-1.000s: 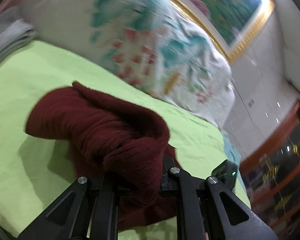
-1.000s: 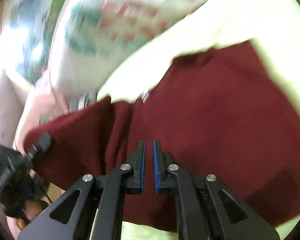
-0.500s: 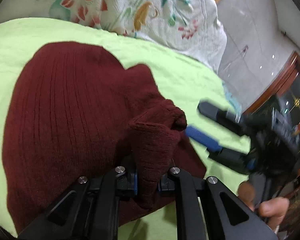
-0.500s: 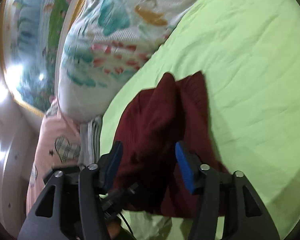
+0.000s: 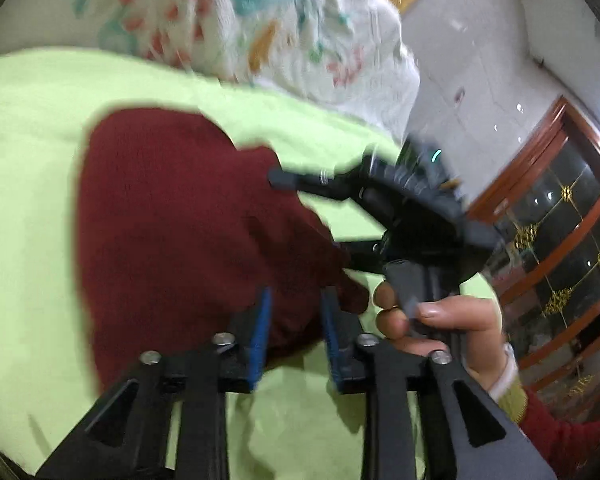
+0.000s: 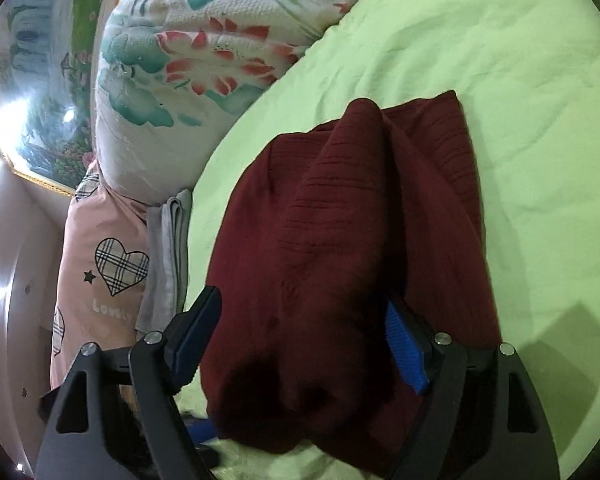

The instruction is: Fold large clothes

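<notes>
— Maroon knit between both sets of pads, and nobody's pinching it now?

— Right. The left gripper (image 5: 296,330) held a bunched fold a moment ago; now its jaws are opening. The right gripper (image 6: 300,344) is spreading wide too.

— So the sweater (image 6: 360,220)?

— Released, lying folded on the green sheet (image 6: 500,60), near the floral quilt (image 6: 204,48). Probably this fold is done.

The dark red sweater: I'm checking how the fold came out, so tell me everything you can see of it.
The dark red sweater is a ribbed knit, folded into a thick, rumpled bundle on the light green sheet, below the floral quilt. Its near end lies between the pads of both grippers: the left gripper and the right gripper both have their jaws opening around it, no longer pinching. A raised ridge runs along the top. No sleeves or collar show.
</notes>
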Motion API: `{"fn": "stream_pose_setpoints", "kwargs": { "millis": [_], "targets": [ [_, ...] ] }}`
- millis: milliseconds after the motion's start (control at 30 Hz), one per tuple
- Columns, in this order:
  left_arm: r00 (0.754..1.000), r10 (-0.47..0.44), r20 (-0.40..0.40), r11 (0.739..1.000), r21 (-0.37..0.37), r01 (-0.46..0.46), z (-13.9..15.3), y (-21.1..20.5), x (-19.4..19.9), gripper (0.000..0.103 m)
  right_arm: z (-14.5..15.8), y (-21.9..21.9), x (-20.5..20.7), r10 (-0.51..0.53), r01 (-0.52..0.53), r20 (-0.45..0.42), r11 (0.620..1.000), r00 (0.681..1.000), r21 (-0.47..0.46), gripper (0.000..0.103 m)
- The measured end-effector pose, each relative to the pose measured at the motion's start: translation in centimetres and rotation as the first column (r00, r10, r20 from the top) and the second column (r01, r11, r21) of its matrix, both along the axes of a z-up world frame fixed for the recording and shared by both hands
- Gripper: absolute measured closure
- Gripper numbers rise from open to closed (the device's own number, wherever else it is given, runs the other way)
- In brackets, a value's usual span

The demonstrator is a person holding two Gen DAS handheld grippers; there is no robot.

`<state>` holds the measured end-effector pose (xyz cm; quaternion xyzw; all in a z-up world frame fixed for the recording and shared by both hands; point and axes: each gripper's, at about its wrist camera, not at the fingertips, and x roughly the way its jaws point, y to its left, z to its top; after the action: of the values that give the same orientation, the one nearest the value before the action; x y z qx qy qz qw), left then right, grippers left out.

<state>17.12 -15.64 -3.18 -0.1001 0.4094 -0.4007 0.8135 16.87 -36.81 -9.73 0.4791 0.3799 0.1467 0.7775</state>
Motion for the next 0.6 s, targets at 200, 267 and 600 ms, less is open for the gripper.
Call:
{"fn": "stream_pose_setpoints", "kwargs": {
  "millis": [200, 267, 600],
  "targets": [
    [0.971, 0.238, -0.035, 0.971, 0.019, -0.237, -0.1, 6.3, 5.1, 0.059, 0.3, 0.6, 1.3, 0.022, -0.022, -0.007, 0.998, 1.0, -0.054, 0.048],
    [0.968, 0.24, -0.074, 0.97, 0.055, -0.237, -1.7, 6.3, 6.8, 0.059, -0.1, 1.0, 1.9, 0.024, -0.027, -0.042, 0.996, 0.999, -0.082, 0.068],
    [0.985, 0.165, -0.054, 0.979, 0.126, -0.158, -1.7, 2.3, 7.8, 0.056, 5.8, -1.0, -1.4, -0.032, 0.078, 0.201, 0.971, 0.979, -0.225, 0.088]
  ]
}}
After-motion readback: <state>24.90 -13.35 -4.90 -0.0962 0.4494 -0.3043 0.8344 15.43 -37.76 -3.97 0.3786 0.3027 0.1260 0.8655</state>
